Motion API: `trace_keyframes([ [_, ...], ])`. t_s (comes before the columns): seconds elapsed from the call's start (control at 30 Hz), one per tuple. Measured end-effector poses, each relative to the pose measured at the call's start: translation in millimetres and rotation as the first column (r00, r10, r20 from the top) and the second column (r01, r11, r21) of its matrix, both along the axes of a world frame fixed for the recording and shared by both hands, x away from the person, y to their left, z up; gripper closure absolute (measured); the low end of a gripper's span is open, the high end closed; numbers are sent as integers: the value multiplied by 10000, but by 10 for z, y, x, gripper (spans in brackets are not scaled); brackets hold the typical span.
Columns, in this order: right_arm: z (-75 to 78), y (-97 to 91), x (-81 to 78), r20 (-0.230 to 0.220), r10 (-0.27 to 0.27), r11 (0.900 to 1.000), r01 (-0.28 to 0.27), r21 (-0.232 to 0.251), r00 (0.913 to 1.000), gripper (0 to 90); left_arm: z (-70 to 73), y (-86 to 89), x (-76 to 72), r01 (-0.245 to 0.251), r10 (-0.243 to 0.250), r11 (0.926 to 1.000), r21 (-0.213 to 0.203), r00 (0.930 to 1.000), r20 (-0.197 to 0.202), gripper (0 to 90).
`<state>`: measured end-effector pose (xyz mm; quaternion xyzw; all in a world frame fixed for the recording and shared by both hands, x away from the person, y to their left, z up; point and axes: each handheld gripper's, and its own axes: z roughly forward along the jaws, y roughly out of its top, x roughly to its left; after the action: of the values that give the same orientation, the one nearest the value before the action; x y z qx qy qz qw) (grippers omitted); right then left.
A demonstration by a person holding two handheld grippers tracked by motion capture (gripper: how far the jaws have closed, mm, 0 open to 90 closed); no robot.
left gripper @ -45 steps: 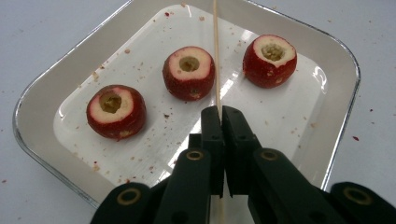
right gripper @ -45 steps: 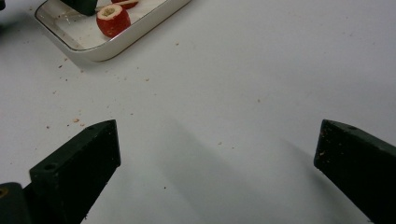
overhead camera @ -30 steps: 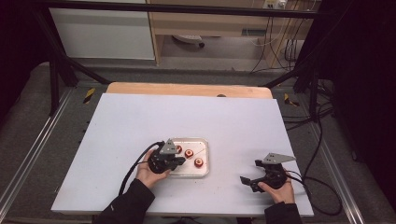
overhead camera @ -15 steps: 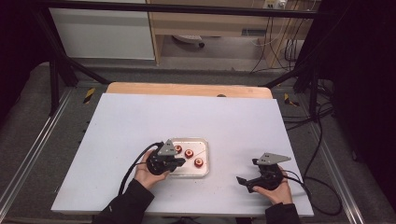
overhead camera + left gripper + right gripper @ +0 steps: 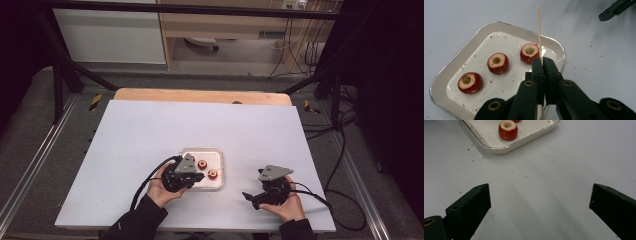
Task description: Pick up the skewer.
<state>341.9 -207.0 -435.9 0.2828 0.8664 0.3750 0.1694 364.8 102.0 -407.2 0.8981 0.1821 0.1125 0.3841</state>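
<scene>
A white tray holds three red cored fruit pieces with pale tops. My left gripper is shut on a thin wooden skewer that points out over the tray's far-right piece. In the high view the left gripper sits at the tray and its near-left edge. My right gripper is open to the right of the tray, jaws turned toward it. In the right gripper view its jaws stand wide over bare table, with one fruit piece and the tray corner ahead.
The tray rests near the front of a white table top with a wooden strip along its far edge. Small red crumbs dot the surface around the tray. Cables trail from both grippers off the front and right edges.
My right gripper has shifted left, closer to the tray. The left gripper has risen slightly with the skewer still held.
</scene>
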Motion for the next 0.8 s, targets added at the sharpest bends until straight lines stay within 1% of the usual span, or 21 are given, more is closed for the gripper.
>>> trace_keyframes([
  [0.03,34,53,-9,248,172,9997,-168,-177,9995,68,8,-14,-5,77,-77,10000,38,10000,20,881],
  [0.07,34,53,-9,248,172,9997,-168,-177,9995,68,19,-29,-9,148,-148,9998,102,9999,12,881],
  [0.1,51,81,-14,342,247,9992,-236,-307,9991,79,26,-46,-18,147,-147,9998,121,9999,33,881],
  [0.13,80,135,-15,539,407,9970,-370,-683,9977,90,35,-59,-22,228,-229,9996,183,9997,40,881],
  [0.17,94,160,-15,683,477,9952,-415,-891,9965,103,37,-76,-29,281,-282,9994,210,9996,38,881],
  [0.2,106,184,-16,832,566,9935,-479,-1033,9949,115,42,-107,-39,373,-375,9986,362,9993,52,881],
  [0.23,117,205,-17,949,642,9924,-536,-1105,9934,127,42,-107,-39,373,-375,9986,362,9993,52,881],
  [0.27,129,226,-15,1086,711,9911,-579,-1200,9915,139,40,-143,-42,441,-444,9978,486,9990,38,881],
  [0.3,139,247,-13,1228,797,9895,-637,-1297,9892,153,40,-143,-42,441,-444,9978,486,9990,38,881],
  [0.37,152,289,-8,1529,1079,9848,-845,-1519,9823,177,41,-181,-37,506,-507,9968,620,9987,6,881],
  [0.4,154,310,-5,1625,1203,9823,-937,-1624,9794,191,47,-223,-26,585,-584,9952,791,9983,-36,881],
  [0.5,166,378,2,1872,1597,9705,-1194,-2095,9692,230,55,-266,-18,672,-670,9940,865,9977,-62,881],
  [0.53,166,378,2,1872,1597,9705,-1194,-2095,9692,230,59,-285,-15,692,-688,9938,874,9976,-70,881],
  [0.57,171,419,9,2021,1874,9631,-1394,-2301,9613,251,60,-304,-10,718,-713,9935,882,9974,-90,881],
  [0.6,175,437,13,2076,2012,9584,-1486,-2435,9573,264,61,-343,-4,752,-744,9927,943,9972,-127,882],
  [0.63,178,458,14,2116,2147,9529,-1570,-2593,9535,276,61,-343,-4,752,-744,9927,943,9972,-127,881],
  [0.7,185,495,21,2278,2532,9373,-1801,-2983,9402,309,60,-378,0,801,-789,9912,1055,9968,-154,881],
  [0.73,187,512,28,2360,2765,9282,-1954,-3166,9316,328,60,-390,5,843,-830,9909,1048,9964,-164,881],
  [0.77,187,527,33,2423,2941,9213,-2067,-3294,9246,348,62,-400,9,864,-850,9907,1048,9962,-174,881],
  [0.8,187,527,33,2423,2941,9213,-2067,-3294,9246,348,61,-408,13,860,-845,9911,1015,9962,-188,881],
])
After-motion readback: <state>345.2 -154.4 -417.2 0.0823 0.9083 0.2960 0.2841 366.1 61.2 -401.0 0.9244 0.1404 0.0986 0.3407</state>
